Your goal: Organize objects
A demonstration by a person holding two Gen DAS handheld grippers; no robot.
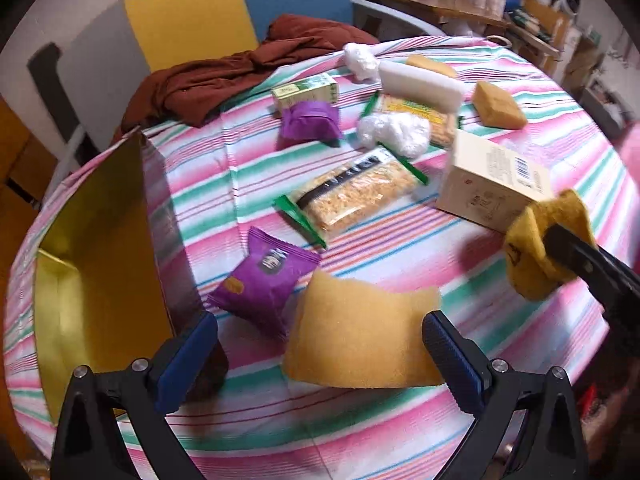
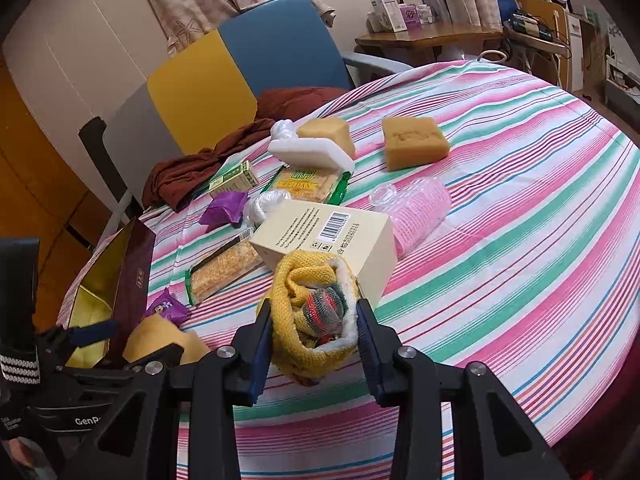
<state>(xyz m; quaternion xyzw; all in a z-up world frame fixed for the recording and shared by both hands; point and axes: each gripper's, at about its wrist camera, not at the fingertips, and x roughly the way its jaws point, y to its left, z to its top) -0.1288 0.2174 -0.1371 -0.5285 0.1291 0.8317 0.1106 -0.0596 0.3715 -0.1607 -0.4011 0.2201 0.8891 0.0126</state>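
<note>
Two handheld grippers are shown over a round table covered in a pink, green and white striped cloth.

In the left wrist view, an open box with a gold lining is seen at the left edge of the frame, standing on the cloth. Just right of it, at lower centre, a purple snack packet lies flat. The left gripper fills the bottom of the frame, its blue-padded jaws spread wide on either side of a flat tan sponge sheet; whether the pads press on the sheet cannot be told. A clear wrapped bar of crisp rice lies at the centre, and a cream carton with a barcode is seen to its right. At the right edge, a crumpled yellow knitted cloth is pinched in the black fingers of the other tool.

In the right wrist view, the gold-lined box is found at lower left. At bottom centre, the right gripper is closed on the yellow cloth, which bulges up between the jaws, held in front of the cream carton. Two tan sponge blocks are seen above centre on the far part of the table, and a ribbed clear plastic item lies to the right of the carton.
</note>
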